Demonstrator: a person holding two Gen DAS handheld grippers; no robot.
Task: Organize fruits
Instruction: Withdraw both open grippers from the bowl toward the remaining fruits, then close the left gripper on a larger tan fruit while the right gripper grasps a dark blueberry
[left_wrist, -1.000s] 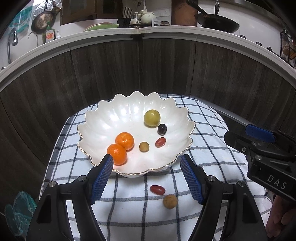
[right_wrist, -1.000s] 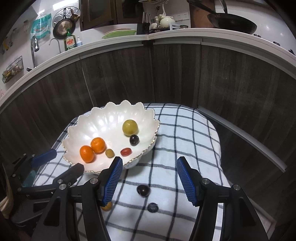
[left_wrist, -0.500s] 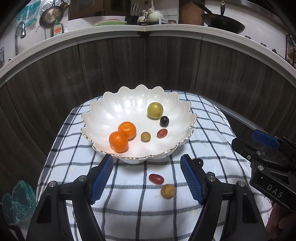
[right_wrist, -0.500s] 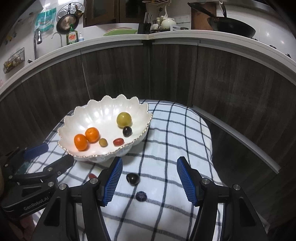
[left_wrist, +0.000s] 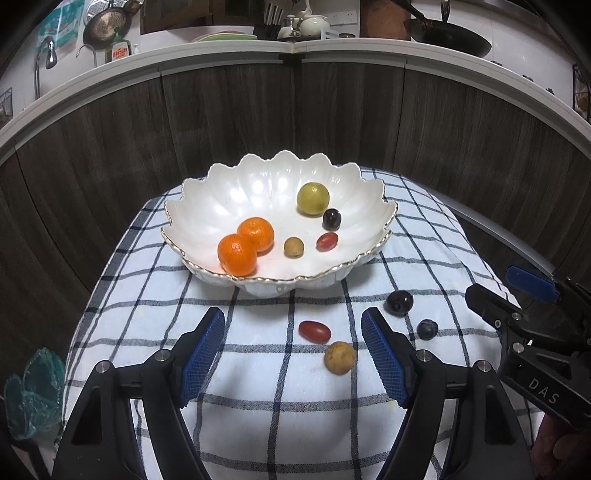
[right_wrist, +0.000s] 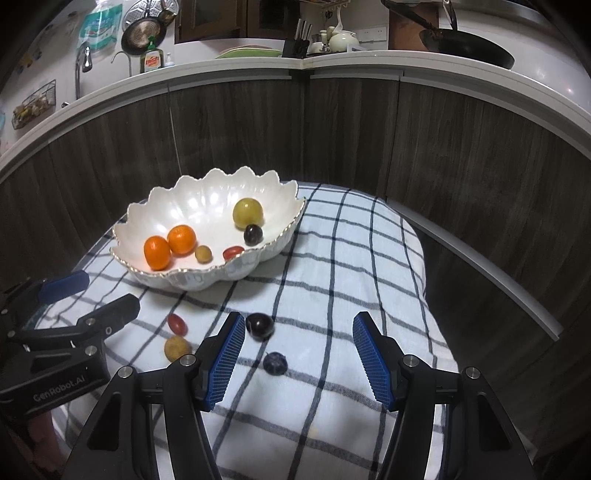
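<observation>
A white scalloped bowl (left_wrist: 207, 206) (right_wrist: 192, 199) on a checked cloth holds two oranges (left_wrist: 245, 242), a green fruit (left_wrist: 313, 198), a dark grape (left_wrist: 331, 219), a red grape tomato (left_wrist: 327, 241) and a small tan fruit (left_wrist: 293, 246). On the cloth in front lie a red grape tomato (left_wrist: 314, 331) (right_wrist: 176, 323), a tan fruit (left_wrist: 340, 357) (right_wrist: 177, 348), a dark plum (left_wrist: 399, 302) (right_wrist: 260, 325) and a blueberry (left_wrist: 427, 328) (right_wrist: 275, 363). My left gripper (left_wrist: 293, 354) is open and empty above the red tomato. My right gripper (right_wrist: 297, 356) is open and empty above the blueberry.
The checked cloth (left_wrist: 258, 398) covers a small table in front of dark wood cabinet fronts (left_wrist: 229, 122). A white counter (right_wrist: 332, 62) above carries a pan, dish soap and crockery. A teal net bag (left_wrist: 29, 398) hangs at the left edge.
Both grippers have drawn back from the bowl, so the loose fruits on the cloth now show fully between and ahead of the fingers. Both stay open. No fruit has moved.
</observation>
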